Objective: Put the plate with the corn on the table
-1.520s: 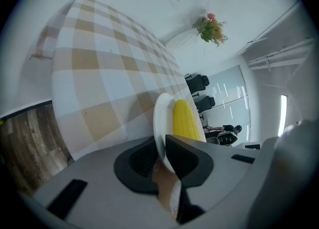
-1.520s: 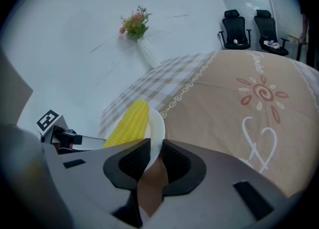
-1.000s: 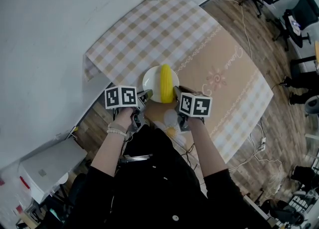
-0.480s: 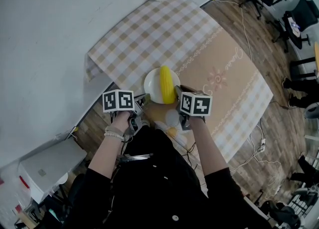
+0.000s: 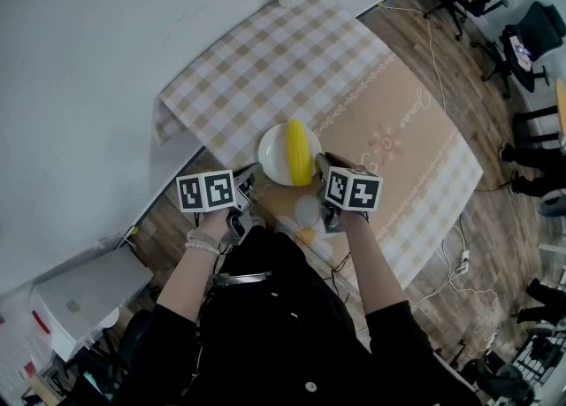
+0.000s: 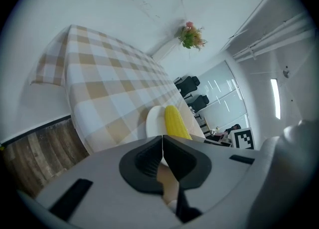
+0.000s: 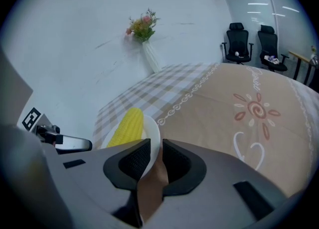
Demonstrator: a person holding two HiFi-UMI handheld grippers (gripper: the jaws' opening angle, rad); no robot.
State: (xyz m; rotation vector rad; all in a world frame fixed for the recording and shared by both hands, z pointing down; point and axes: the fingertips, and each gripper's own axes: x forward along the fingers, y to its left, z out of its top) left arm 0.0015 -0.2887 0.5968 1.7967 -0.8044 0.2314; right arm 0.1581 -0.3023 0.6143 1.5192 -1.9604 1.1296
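Find the left tongs (image 6: 162, 142) first: pinched fully together on nothing, just short of the plate's left rim. Move right to the plate (image 5: 274, 153): white, low over the near corner of the checked counter (image 5: 265, 59); cannot tell whether resting there or hovering just above. Note the corn (image 5: 299, 152) lying on it, long axis running away from the body toward the wall (image 5: 88, 42). Further right, see the right tongs (image 7: 155, 149), clamped narrow on the plate's near rim and holding it alone. Judge the right side the working one: probably needs only to settle the plate, let go, and back off toward the body.
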